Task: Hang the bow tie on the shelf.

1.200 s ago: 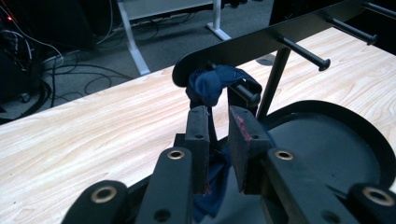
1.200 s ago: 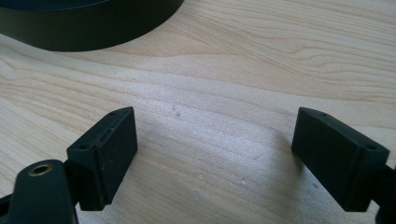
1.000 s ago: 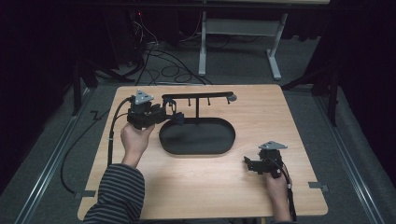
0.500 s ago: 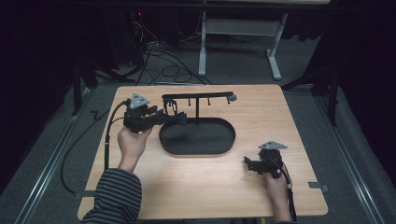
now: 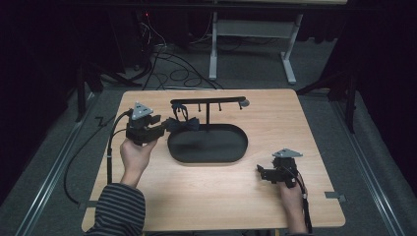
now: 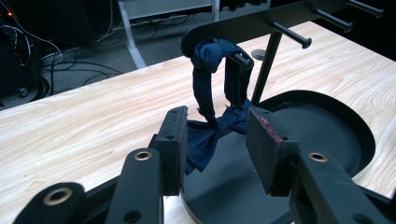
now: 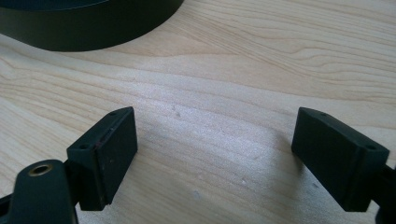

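- The left gripper (image 6: pixel 215 140) has just been opening its jaws; the pads stand apart, one wing of the navy bow tie (image 6: pixel 210 135) lies between them, and no pad presses on it.
- The bow tie hangs by its strap from the end peg of the black rack (image 5: pixel 209 102), over the left end of the oval tray (image 5: pixel 236 155).
- The right gripper (image 7: pixel 215 154) rests wide open over bare table (image 5: pixel 196 196), well apart from the tray.

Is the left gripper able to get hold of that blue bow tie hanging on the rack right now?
Probably yes. The left gripper, whose jaws have just been opening, has the bow tie between them, and nothing blocks it on the rack.
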